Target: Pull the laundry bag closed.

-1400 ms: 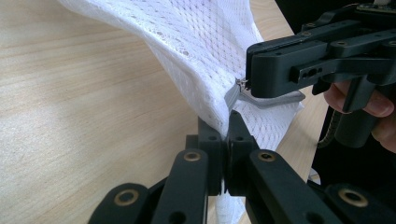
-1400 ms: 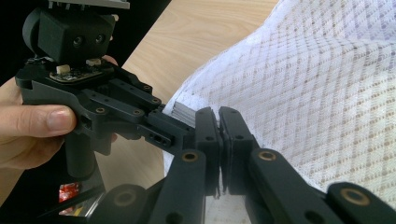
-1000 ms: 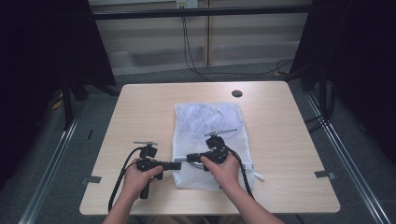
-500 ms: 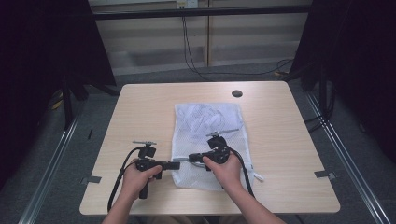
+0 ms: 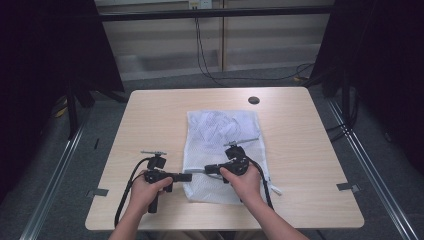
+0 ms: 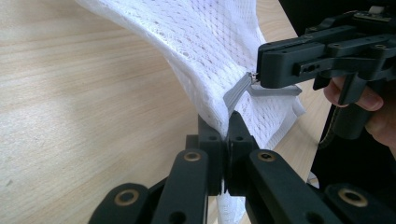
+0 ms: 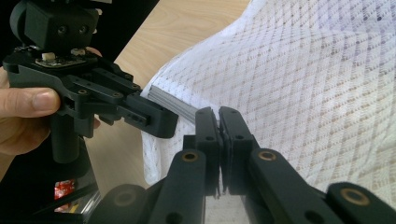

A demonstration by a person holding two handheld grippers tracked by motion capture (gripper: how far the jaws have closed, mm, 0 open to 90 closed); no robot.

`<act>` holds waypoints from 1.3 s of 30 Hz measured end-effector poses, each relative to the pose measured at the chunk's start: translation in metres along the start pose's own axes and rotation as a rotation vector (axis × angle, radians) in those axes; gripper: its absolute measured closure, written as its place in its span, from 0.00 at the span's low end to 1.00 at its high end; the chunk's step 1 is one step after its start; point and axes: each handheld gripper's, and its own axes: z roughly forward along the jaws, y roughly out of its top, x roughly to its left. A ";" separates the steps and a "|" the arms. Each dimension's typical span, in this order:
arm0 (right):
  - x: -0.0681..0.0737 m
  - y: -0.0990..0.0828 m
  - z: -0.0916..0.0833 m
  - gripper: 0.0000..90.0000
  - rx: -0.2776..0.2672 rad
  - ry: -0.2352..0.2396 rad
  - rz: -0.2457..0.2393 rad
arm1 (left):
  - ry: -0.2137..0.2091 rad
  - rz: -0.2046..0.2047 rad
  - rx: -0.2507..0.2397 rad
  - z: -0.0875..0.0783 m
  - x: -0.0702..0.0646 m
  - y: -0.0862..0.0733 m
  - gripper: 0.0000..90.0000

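Mesh bag [image 5: 220,150], white and flat, is seen from the high view in the middle of the wooden table [image 5: 150,115], a bit toward the near side. Its near left corner is met by two grippers. The left gripper [image 5: 187,176] is held just left of the bag and is pointed right at the bag's edge. The right gripper [image 5: 207,170] is held over the near part of the bag and is pointed left. The two tips are seen very close together at that left edge. A small dark round spot [image 5: 253,100] is seen at the far side of the table. In the left gripper view, the left gripper [image 6: 229,122] is pressed together on the white net cloth [image 6: 210,51], which is lifted off the table there. The right gripper [image 6: 256,77] is seen at the far right, pinching a grey zipper strip [image 6: 236,93]. In the right gripper view, the right gripper [image 7: 218,114] is pressed together on the grey zipper strip [image 7: 170,101] at the bag's edge. The left gripper [image 7: 173,125] is seen at the left, shut on the white cloth [image 7: 299,84] next to it.
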 end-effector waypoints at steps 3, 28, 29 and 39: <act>0.000 0.000 0.000 0.97 0.002 0.001 0.001 | 0.000 -0.002 0.001 0.000 0.000 0.000 0.98; -0.006 -0.002 -0.008 0.97 0.005 -0.009 0.006 | -0.003 -0.024 0.006 -0.002 0.001 0.000 0.98; -0.006 -0.002 -0.008 0.97 0.006 -0.007 0.007 | -0.005 -0.024 0.007 -0.002 0.001 0.000 0.98; -0.008 -0.003 -0.012 0.97 0.003 -0.002 0.006 | -0.001 -0.012 0.007 -0.004 0.003 0.000 0.98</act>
